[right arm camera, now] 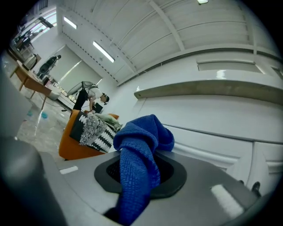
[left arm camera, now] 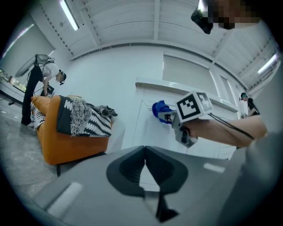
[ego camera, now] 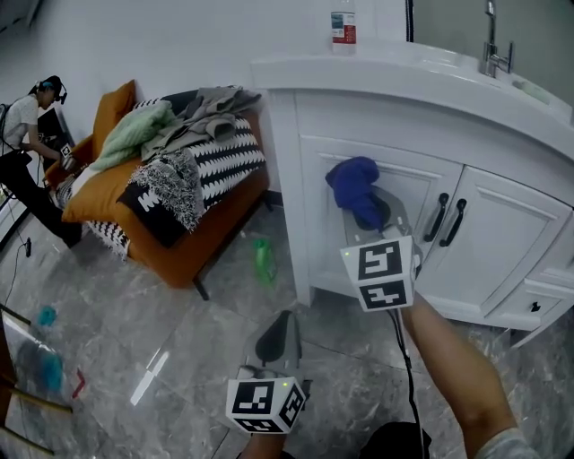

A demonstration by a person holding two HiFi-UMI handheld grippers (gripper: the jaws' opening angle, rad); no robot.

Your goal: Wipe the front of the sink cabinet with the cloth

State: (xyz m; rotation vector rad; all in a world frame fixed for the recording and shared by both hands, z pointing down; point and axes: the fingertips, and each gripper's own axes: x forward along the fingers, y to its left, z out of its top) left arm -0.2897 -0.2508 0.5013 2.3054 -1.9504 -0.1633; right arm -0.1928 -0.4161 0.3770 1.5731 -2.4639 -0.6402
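The right gripper (ego camera: pixel 370 213) is held up to the sink cabinet (ego camera: pixel 502 242) with its jaws clamped on the blue cloth (ego camera: pixel 352 184). In the right gripper view, a twisted length of the cloth (right arm camera: pixel 138 154) runs down between the jaws of the right gripper (right arm camera: pixel 141 172). The rest bunches into a rounded wad above and beyond the jaw tips. That wad sits at the upper part of the cabinet's left door (ego camera: pixel 408 193), to the left of the two dark door handles (ego camera: pixel 447 220). It appears to meet the door's face, though actual contact cannot be confirmed. The left gripper view shows the same from the side: the cloth (left arm camera: pixel 160 110) leads the right gripper (left arm camera: pixel 167 115) towards the white door front.

The left gripper (ego camera: pixel 280 330) hangs low over the grey marble floor (ego camera: pixel 179 332), well apart from the cabinet and the cloth. Its jaw tips are closed together with nothing between them, as its own view shows (left arm camera: pixel 144 164).

Above the doors runs the white countertop (ego camera: pixel 404 67), with a faucet (ego camera: pixel 491 47) at the right and a bottle (ego camera: pixel 343 22) at the back. A green bottle (ego camera: pixel 262 260) lies on the floor beside the cabinet's left corner. Further left stands an orange sofa (ego camera: pixel 193 246) heaped with clothes (ego camera: pixel 179 143), and a person (ego camera: pixel 27 125) bends near its far end.
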